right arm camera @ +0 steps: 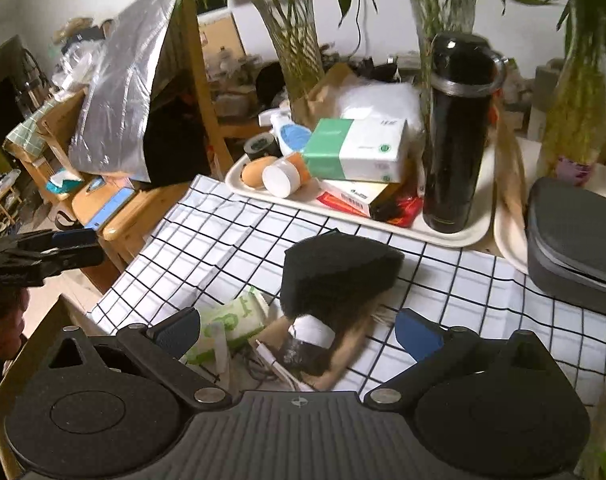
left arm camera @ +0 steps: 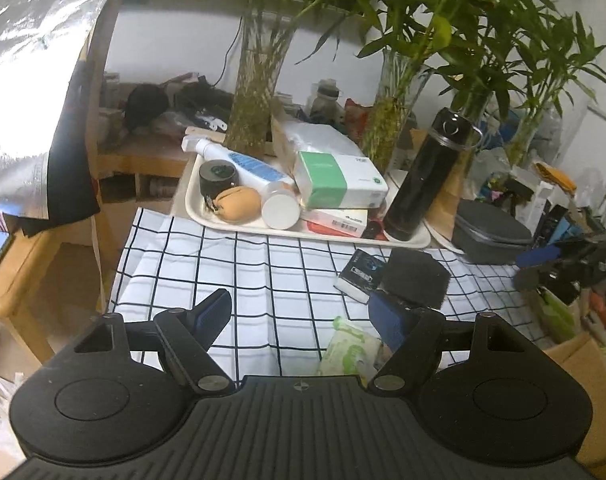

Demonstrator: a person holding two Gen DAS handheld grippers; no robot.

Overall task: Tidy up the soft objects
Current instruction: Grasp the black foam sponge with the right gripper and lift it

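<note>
A black foam sponge (left arm camera: 417,278) (right arm camera: 339,272) lies on the checked cloth (left arm camera: 239,272) (right arm camera: 207,240), over a small black-and-white box (left arm camera: 361,276). A green-and-white wipes pack (left arm camera: 349,348) (right arm camera: 231,320) lies near the front edge. A tan soft pouch (left arm camera: 239,204) (right arm camera: 257,174) sits in the cream tray (left arm camera: 207,216) (right arm camera: 455,236). My left gripper (left arm camera: 299,316) is open and empty above the cloth, the wipes pack between its fingers. My right gripper (right arm camera: 299,334) is open and empty just short of the sponge. Each gripper shows at the other view's edge.
The tray also holds a green-and-white tissue box (left arm camera: 339,180) (right arm camera: 357,150), a tall black flask (left arm camera: 427,176) (right arm camera: 459,136), a lying spray bottle (left arm camera: 243,164) and a dark jar (left arm camera: 219,176). Glass vases of bamboo (left arm camera: 255,92) stand behind. A grey case (right arm camera: 575,240) lies right. White cables (right arm camera: 279,364) lie near.
</note>
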